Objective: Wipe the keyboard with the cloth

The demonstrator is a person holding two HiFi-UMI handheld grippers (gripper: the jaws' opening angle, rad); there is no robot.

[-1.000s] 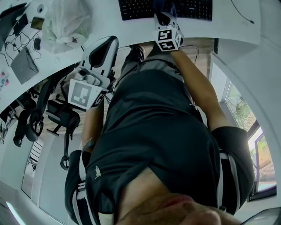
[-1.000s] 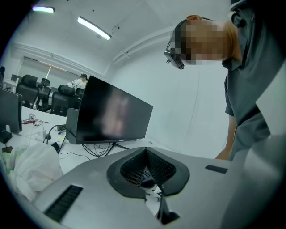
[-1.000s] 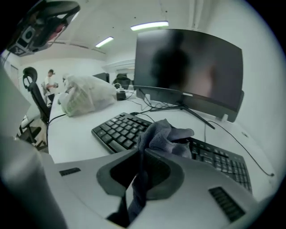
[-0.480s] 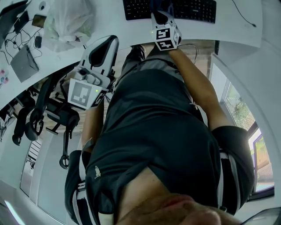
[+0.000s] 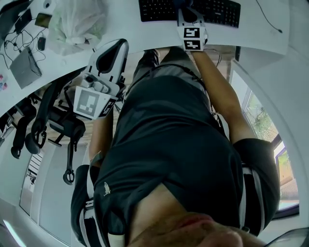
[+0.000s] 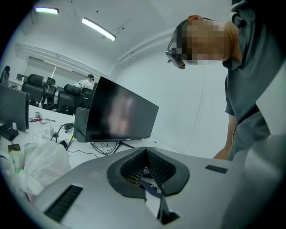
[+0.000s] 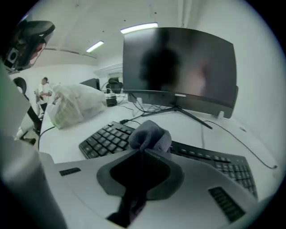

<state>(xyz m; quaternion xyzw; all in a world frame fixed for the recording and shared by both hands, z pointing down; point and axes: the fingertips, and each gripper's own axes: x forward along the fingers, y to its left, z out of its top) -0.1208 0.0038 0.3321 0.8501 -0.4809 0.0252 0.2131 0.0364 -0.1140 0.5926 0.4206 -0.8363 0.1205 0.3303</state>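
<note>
The keyboard is laid on the desk. The monitor is stood behind it. A bag is set on the desk to the left of the keyboard. The cloth is held in the right gripper, over the keys near the keyboard's middle. The left gripper is held off the desk, near its front edge, on the person's left side. 1 chair is seen below it, on the floor.
</note>
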